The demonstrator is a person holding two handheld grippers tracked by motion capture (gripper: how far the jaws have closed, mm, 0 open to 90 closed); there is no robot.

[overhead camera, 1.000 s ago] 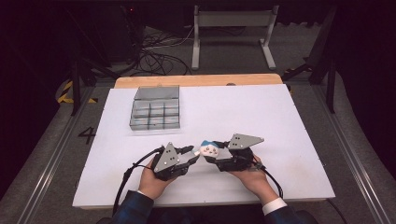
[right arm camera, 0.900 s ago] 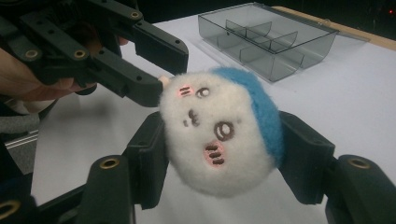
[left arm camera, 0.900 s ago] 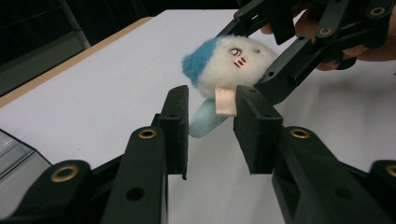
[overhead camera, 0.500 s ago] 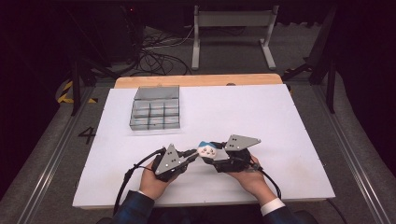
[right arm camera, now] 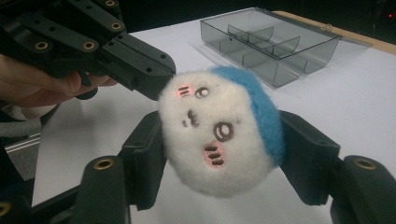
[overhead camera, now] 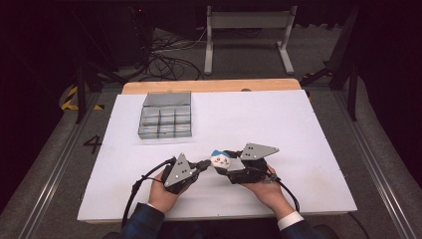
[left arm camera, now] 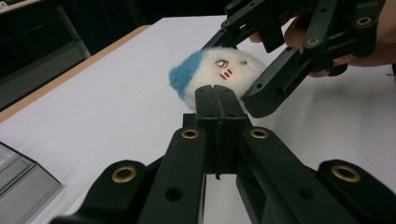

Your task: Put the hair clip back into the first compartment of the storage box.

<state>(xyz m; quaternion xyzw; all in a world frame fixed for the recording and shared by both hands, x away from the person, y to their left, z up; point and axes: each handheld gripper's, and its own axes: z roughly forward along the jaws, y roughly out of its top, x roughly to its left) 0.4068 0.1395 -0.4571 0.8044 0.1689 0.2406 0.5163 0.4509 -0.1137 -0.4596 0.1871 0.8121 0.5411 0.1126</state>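
Plush face (right arm camera: pixel 219 135) between right gripper (right arm camera: pixel 224 158)

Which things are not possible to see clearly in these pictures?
- Back of the plush toy: right gripper view, hidden by its own body and the right gripper.
- Whether the left gripper pinches its fur: left gripper view, the shut jaws cover the contact.
- Contents of the compartment box: high view, too small.
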